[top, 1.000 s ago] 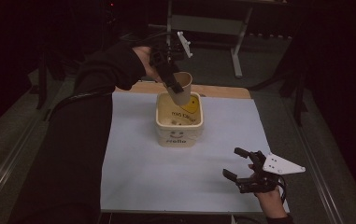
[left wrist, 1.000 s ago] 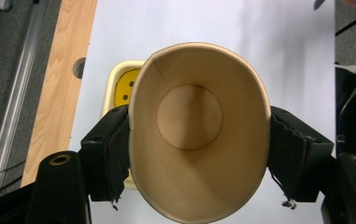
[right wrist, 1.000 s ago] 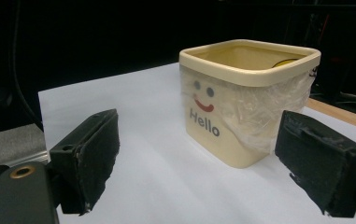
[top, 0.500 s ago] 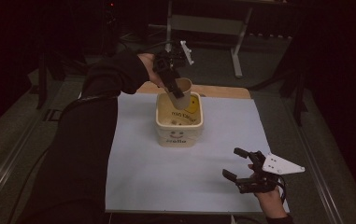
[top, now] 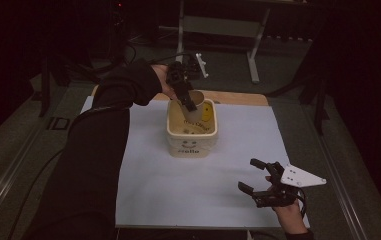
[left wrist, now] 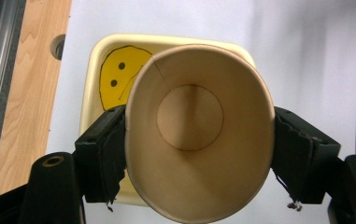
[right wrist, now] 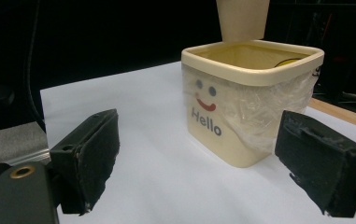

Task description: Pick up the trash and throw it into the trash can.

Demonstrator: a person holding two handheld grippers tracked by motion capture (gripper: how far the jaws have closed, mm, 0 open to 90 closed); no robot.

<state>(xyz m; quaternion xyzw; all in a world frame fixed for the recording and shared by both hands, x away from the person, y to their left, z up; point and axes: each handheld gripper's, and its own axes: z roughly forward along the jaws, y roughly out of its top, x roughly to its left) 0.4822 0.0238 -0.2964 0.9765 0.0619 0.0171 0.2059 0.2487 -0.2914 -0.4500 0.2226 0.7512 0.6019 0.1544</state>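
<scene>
Above the cream tub (top: 192,131), a paper cup (left wrist: 196,130) is clamped by the left gripper (left wrist: 199,149).
Right gripper (top: 262,182) is held wide open, empty; apparently just above the white sheet (top: 178,185).

the person is wearing a black long sleeve (top: 123,92) that is covering the left arm down to the wrist. the left gripper (top: 187,100) is black, and a dark cable is trailing behind it. the right gripper (top: 258,182) is also black and is carrying a grey three-cornered plate (top: 300,176) with small dark holes. its jaws are showing worn black foam pads (right wrist: 98,140) and a brass-coloured ring (right wrist: 22,172).
</scene>
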